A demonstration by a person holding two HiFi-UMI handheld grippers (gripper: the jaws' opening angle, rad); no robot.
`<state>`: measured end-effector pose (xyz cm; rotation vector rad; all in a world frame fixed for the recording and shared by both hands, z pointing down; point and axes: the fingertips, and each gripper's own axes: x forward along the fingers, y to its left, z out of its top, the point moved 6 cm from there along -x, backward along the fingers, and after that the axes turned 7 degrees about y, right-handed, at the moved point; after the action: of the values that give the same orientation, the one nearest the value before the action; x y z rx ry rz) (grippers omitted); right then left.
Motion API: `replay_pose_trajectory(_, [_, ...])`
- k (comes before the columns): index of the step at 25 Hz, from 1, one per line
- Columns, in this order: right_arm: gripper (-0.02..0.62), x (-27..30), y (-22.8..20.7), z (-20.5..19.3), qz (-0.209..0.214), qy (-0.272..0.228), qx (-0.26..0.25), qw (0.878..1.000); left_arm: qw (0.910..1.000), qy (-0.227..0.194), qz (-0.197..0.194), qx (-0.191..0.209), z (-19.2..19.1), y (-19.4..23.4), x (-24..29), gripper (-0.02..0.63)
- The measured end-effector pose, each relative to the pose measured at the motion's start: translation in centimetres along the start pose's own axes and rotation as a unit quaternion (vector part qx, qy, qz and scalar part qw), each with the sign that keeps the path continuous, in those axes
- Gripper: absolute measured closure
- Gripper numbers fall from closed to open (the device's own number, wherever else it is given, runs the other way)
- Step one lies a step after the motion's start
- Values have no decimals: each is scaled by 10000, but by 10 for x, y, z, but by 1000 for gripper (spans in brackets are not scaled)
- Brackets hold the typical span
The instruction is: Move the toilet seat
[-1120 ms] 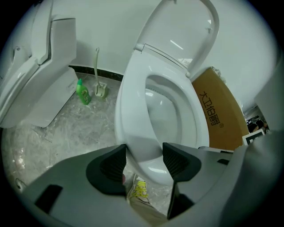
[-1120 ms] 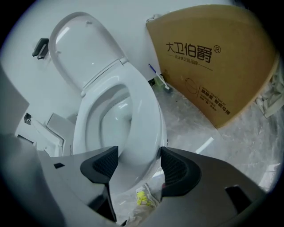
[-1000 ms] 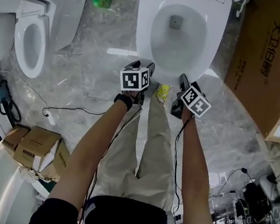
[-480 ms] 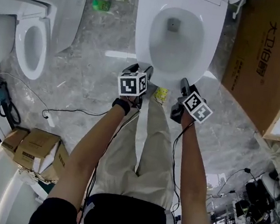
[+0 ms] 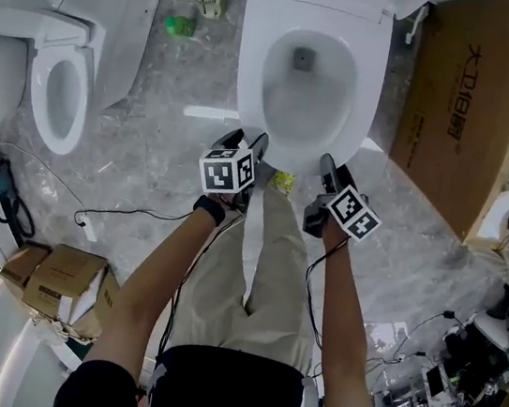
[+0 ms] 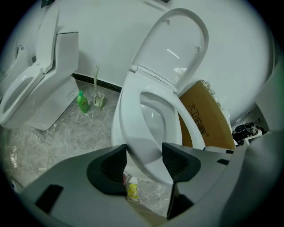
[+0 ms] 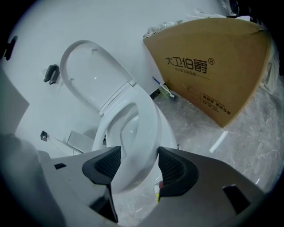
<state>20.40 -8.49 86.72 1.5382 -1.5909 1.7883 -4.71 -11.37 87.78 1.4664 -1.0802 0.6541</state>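
Dealing with a toilet seat [image 5: 252, 74] lying flat on the bowl [image 5: 301, 67] at the far middle of the scene, with the lid [image 6: 177, 48] upright behind it against the wall. Likely hard moulded plastic: stiff, fairly light, hinged at the far end, so bound to swing up rather than lift free. Glossy too, hence slippery between pads. Worth lowering gently, being liable to slam and crack if let go. Best taken at the near front rim, farthest from the hinge, with one jaw above and one below.

Reaching forward and down with both forearms, roughly parallel, one to either side of the near rim. Left gripper [image 6: 144, 150] set at the near left of the rim and closed at a middling width on the seat edge, both pads seemingly pressing it, though hard to be sure from this angle. Right gripper [image 7: 138, 155] set at the near right, tilted to one side, held wide and opening, with the rim between the jaws but not clamped. Well off to the right, a big cardboard box [image 7: 213, 66], clear of the swing.
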Motion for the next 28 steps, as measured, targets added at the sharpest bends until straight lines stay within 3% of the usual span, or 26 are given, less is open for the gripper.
replay_pose_trajectory(11, [304,-25,19,11,189,-230,43,9995,9996,-192,-221,-43,12,-11,-24,339])
replay_pose_trajectory(28, [304,-64,49,34,631,-603,-60,9962,9940,-520,-949,-170,36,-21,-66,345])
